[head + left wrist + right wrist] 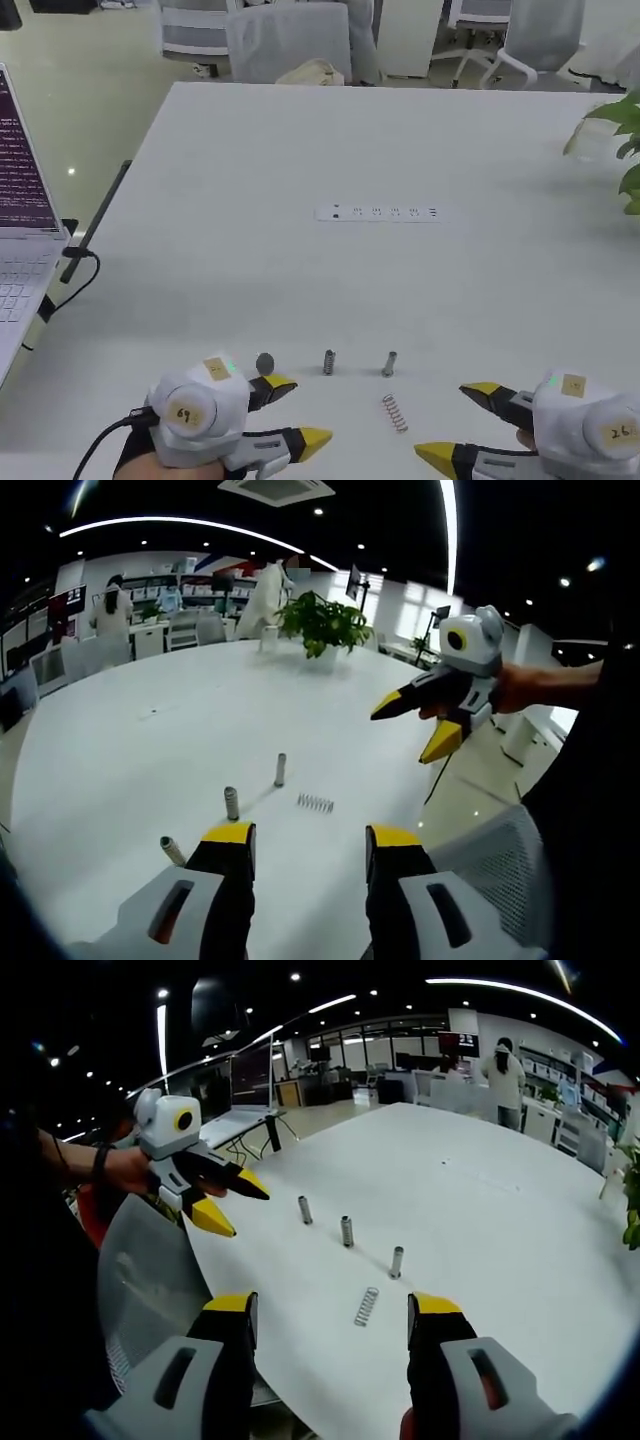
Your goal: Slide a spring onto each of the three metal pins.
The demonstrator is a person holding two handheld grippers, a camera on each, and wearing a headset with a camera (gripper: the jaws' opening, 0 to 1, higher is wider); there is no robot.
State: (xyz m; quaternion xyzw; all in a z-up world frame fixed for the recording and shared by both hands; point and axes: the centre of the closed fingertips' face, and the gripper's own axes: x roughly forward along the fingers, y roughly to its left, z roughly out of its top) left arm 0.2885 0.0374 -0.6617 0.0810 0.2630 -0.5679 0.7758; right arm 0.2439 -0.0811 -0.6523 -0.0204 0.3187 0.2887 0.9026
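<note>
At lower centre of the head view, three pins (329, 362) stand on the bench (300, 150), with a loose spring (395, 412) lying near the rightmost. The left gripper (298, 412) and right gripper (442, 420) are empty, jaws apart. Probable step: pickup, calling for a light pinch, then alignment over a pin.

Three short grey metal pins stand in a row on my white bench. The left pin (265, 363) and right pin (389, 364) are bare, while coils seem to wrap the middle pin (328, 363). One loose spring (395, 412) lies flat, just nearer me than the right pin.
</note>
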